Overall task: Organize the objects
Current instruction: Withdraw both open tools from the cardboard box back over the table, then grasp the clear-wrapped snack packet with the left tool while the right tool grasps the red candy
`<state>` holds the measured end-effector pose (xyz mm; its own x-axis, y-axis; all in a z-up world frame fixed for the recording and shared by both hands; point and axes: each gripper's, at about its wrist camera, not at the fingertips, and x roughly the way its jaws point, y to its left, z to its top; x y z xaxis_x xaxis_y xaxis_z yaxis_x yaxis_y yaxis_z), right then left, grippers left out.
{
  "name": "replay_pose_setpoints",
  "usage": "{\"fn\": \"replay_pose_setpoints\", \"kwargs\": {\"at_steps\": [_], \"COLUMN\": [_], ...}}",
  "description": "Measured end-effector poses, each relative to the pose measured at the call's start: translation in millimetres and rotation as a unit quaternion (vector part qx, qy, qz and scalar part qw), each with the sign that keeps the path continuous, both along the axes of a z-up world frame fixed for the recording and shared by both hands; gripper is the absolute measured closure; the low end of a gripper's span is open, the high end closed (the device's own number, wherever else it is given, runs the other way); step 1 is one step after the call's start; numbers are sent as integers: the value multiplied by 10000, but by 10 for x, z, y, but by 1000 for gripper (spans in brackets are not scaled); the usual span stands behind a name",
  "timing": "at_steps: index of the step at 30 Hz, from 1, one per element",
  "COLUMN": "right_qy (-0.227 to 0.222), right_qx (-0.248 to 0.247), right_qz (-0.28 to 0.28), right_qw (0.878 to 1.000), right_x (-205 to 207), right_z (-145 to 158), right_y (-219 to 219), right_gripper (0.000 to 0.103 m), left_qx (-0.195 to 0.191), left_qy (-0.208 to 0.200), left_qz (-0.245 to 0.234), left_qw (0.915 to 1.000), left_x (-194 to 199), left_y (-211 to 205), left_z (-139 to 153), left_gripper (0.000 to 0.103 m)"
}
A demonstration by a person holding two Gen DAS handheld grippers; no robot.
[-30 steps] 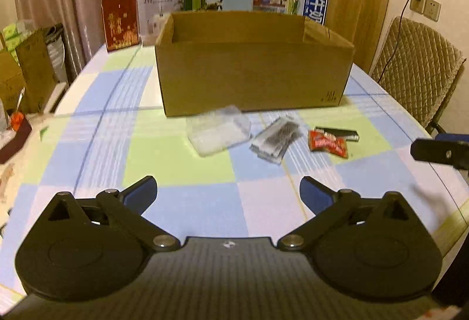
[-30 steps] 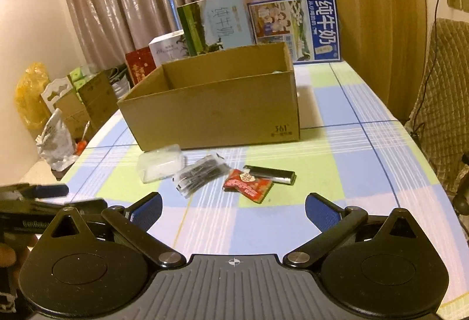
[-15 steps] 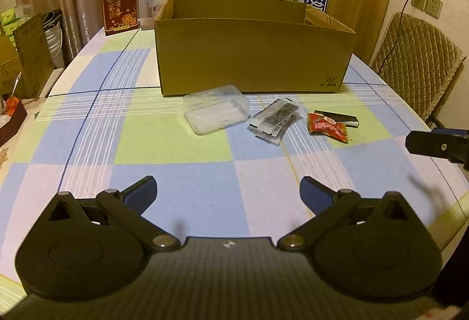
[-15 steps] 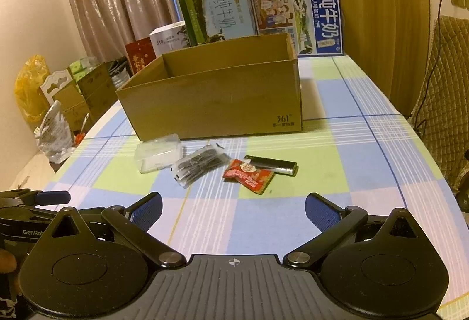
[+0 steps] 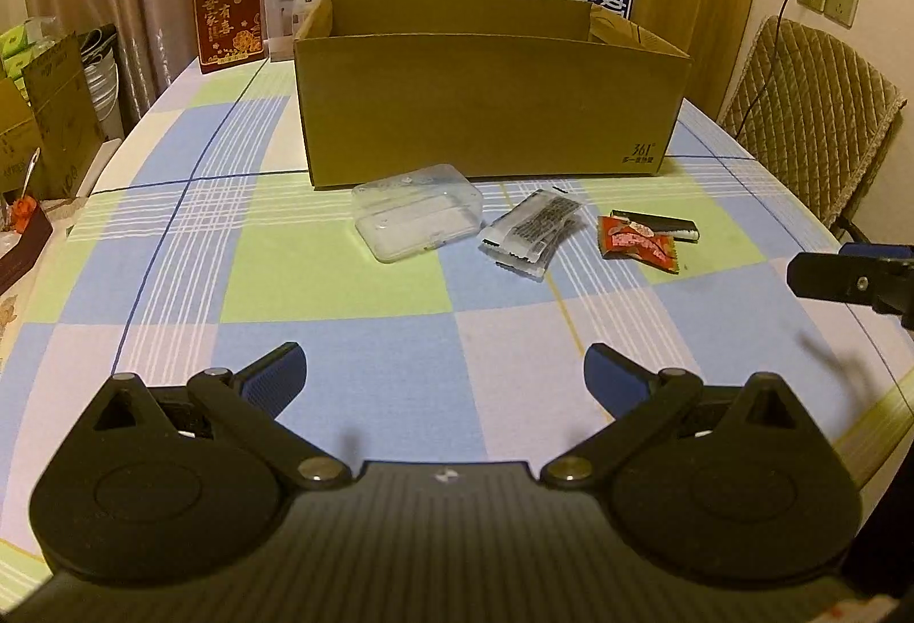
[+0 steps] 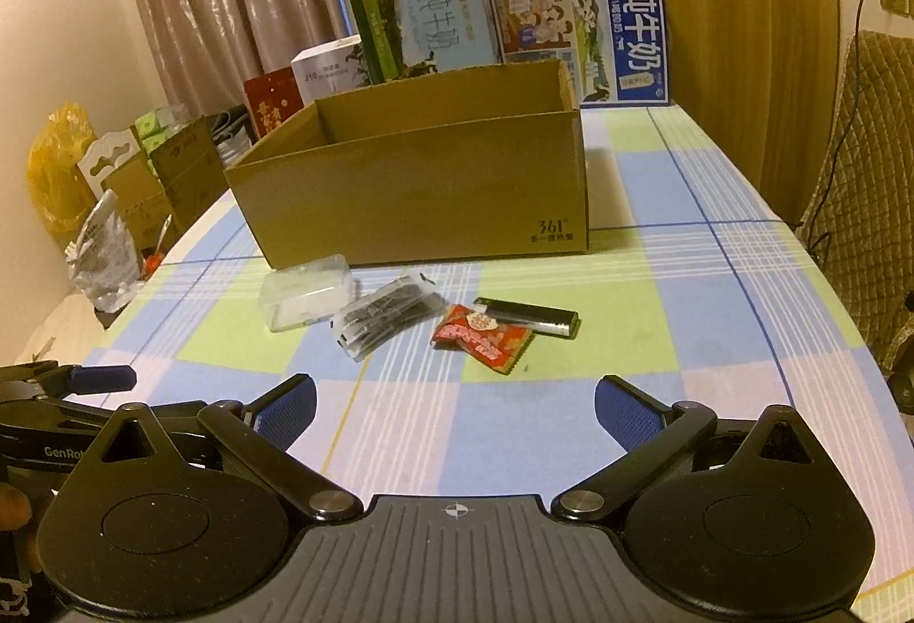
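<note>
Left wrist view: left gripper (image 5: pixel 443 374) jaws spread wide, empty. Clear plastic case (image 5: pixel 417 210), sachet bundle (image 5: pixel 534 229), red packet (image 5: pixel 637 243) lie on the table (image 5: pixel 171 252) before the cardboard box (image 5: pixel 485 109); box interior hidden.

Right wrist view: right gripper (image 6: pixel 454 409) likewise spread, empty. Packet (image 6: pixel 485 336) overlaps the black lighter (image 6: pixel 528 316).

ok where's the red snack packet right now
The red snack packet lies on the table, partly over the black lighter, right of the clear sachet, before the cardboard box.
</note>
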<state>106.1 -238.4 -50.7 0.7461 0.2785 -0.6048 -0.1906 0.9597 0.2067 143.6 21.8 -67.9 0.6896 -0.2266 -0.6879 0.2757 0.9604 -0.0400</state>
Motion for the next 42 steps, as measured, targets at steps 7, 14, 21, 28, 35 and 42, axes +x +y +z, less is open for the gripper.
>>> {"fn": "replay_pose_setpoints", "kwargs": {"at_steps": [7,14,21,28,35,42], "right_qy": [42,204,316,550,847,836], "right_qx": [-37,-170,-462,-742,-809,-1039], "right_qz": [49,287,527,1041,1442,1698], "right_qw": [10000,9992,9970,9903,9826,9764], "right_x": [14,148,404,730,1041,1284], "right_z": [-18,-70,-174,-324,-551,-719], "right_y": [9,21,-47,-104,-69,42], "right_gripper": [2,2,16,21,22,26], "left_qx": [4,147,302,400,415,390], "left_qy": [-1,-36,-44,52,246,339], "left_qz": [-69,-248,-630,-962,-1244,-1353], "left_qw": [10000,9996,9975,9945,9911,9895], "left_x": [6,67,261,593,957,1233], "left_y": [-23,-102,-278,-427,-586,-656], "left_z": [-3,-3,-43,-178,-355,-488], "left_gripper": [1,3,13,17,20,20]}}
